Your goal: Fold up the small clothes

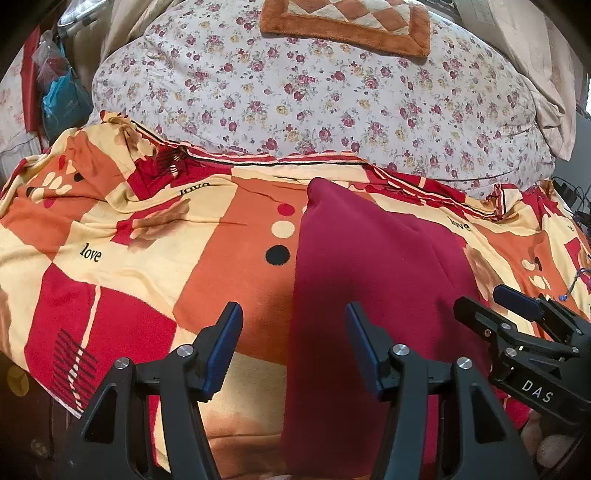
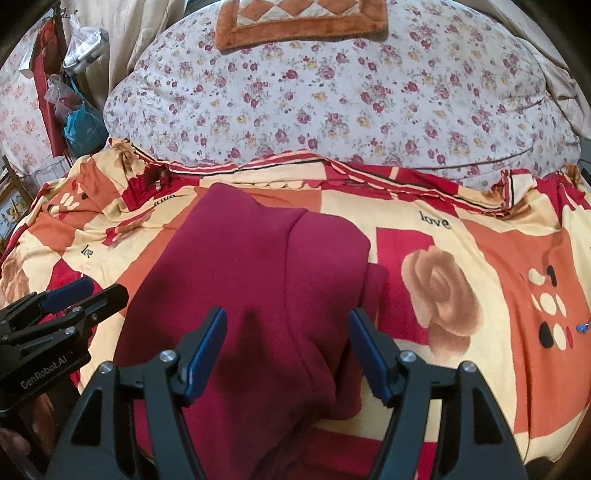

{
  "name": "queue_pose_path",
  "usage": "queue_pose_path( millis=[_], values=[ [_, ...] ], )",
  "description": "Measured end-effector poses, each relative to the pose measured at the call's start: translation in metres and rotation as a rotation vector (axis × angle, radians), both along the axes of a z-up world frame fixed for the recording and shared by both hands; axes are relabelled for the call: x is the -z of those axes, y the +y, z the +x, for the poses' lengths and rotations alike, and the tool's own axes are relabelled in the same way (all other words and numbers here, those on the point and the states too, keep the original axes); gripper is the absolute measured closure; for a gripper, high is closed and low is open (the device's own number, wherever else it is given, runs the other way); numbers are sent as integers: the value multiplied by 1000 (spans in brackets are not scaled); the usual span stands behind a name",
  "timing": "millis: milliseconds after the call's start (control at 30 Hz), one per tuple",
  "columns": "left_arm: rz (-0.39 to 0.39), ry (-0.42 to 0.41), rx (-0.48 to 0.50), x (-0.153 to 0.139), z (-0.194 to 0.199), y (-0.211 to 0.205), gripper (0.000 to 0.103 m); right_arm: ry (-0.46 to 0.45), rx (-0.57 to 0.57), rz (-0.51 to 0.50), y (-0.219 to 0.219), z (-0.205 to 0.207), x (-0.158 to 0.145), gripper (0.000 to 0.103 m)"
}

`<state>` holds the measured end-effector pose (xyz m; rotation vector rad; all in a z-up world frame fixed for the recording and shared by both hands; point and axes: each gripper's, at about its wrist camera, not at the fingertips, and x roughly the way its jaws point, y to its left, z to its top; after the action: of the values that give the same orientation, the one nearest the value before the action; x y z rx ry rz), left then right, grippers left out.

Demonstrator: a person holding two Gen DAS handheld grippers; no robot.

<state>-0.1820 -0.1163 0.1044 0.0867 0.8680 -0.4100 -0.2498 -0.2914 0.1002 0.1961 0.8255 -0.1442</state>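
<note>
A dark red garment (image 2: 251, 280), folded lengthwise, lies on the patterned bedspread (image 2: 461, 240), in front of the floral quilt (image 2: 332, 96). The right gripper (image 2: 288, 350) hovers over the garment's near end, fingers spread, pinching nothing. The left gripper (image 1: 293, 345) hangs above the garment's left edge, fingers also apart and empty. An orange mat (image 1: 347, 26) rests on the quilt.

Matt, soft dark-red knit cloth garment (image 2: 251, 280) on a fuzzy orange, red and cream printed blanket (image 2: 461, 258); smooth black plastic gripper fingers (image 2: 207, 347) with shiny metal bolts.
</note>
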Motion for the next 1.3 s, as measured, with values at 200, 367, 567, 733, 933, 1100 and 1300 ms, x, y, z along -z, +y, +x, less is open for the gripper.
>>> queue_pose_path(
  millis=[200,367,567,733,933,1100,1300],
  values=[
    [1,7,1,3,0,0,67,2,3,-4,-1,1,1,32],
    [3,10,10,5,-2,-3,67,5,4,0,-2,1,2,32],
    [-5,-2,15,-3,-2,-9,67,-9,15,3,-6,-2,-3,32],
    [-14,-20,18,-11,-3,-14,67,-18,33,2,-14,-3,-8,32],
    [-21,-26,14,-14,-3,-16,67,-20,38,3,-18,-3,-10,32],
    [-23,-26,16,-14,-3,-16,67,-24,31,1,-16,-3,-12,32],
    [-20,-26,16,-14,-3,-15,67,-21,29,5,-15,-2,-12,32]
  ],
)
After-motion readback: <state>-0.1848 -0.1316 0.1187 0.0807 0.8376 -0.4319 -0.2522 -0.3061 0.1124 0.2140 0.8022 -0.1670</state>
